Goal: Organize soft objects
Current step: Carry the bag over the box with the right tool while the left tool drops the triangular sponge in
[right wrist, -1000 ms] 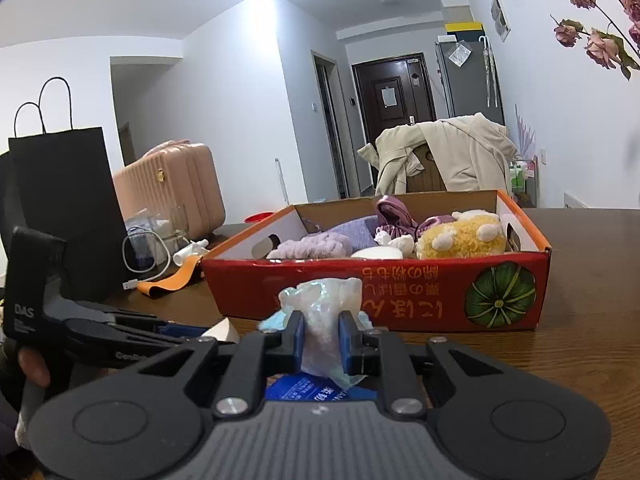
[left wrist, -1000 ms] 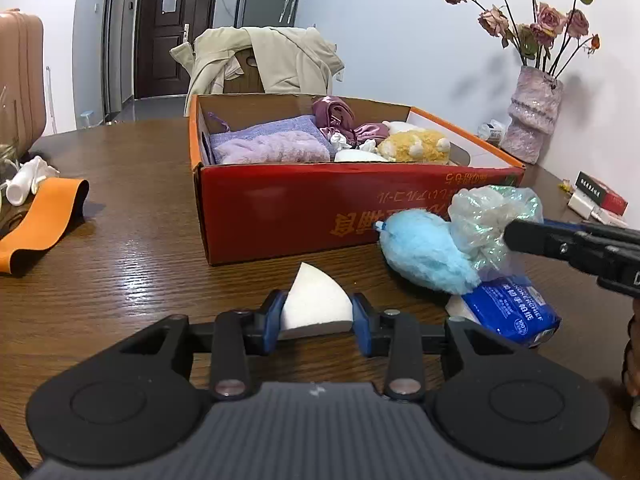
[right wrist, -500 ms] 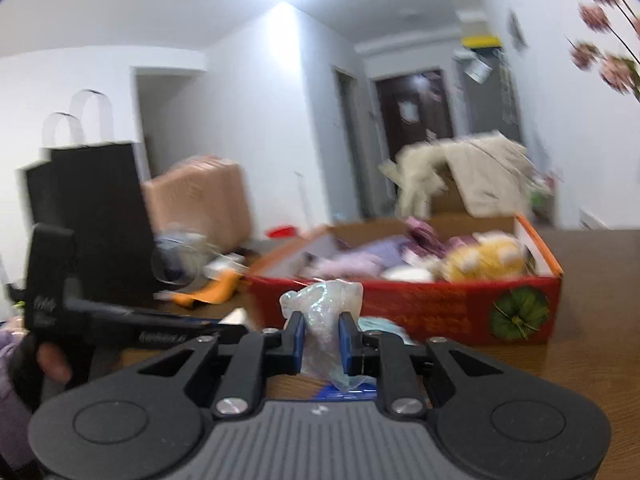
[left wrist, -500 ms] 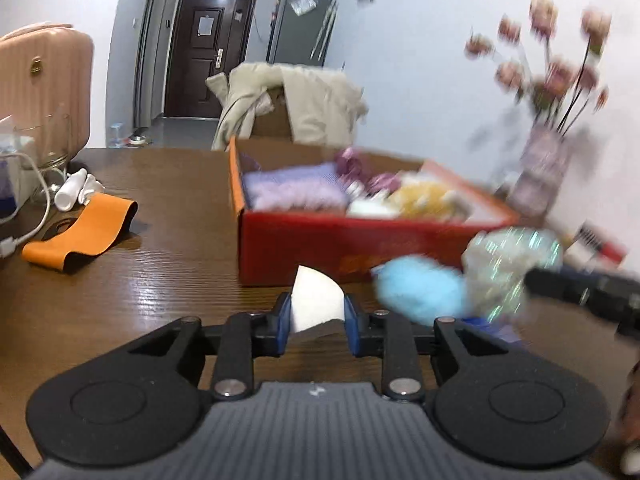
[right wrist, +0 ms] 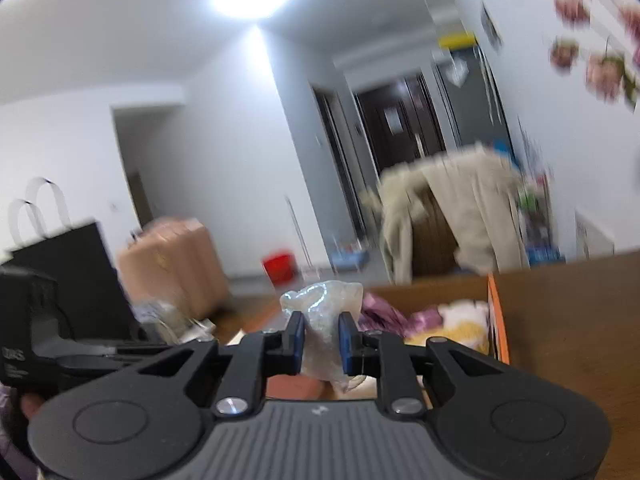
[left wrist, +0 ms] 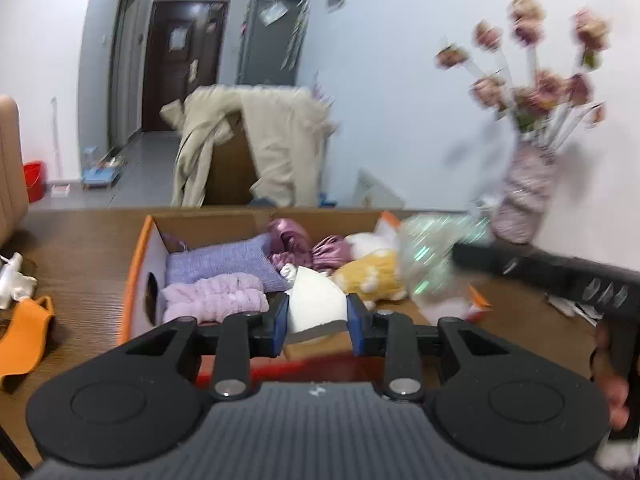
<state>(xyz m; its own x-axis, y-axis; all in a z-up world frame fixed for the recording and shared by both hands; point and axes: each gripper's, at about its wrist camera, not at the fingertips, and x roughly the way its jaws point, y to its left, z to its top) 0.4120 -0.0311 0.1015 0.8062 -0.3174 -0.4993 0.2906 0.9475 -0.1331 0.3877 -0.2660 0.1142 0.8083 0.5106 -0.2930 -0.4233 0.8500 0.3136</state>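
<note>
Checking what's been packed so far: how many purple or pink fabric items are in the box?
3: lavender towel at the back left, fluffy pink piece before it, satin cloth mid-box. More may be hidden.

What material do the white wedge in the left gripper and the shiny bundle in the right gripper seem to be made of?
White wedge: probably foam sponge, with a matte, smooth, even white face and a greyish underside; the left gripper pinches it.
Shiny bundle: likely thin crinkled plastic film, translucent with iridescent glints and crumpled folds; the right gripper squeezes it narrow. Motion blur leaves both uncertain.
</note>
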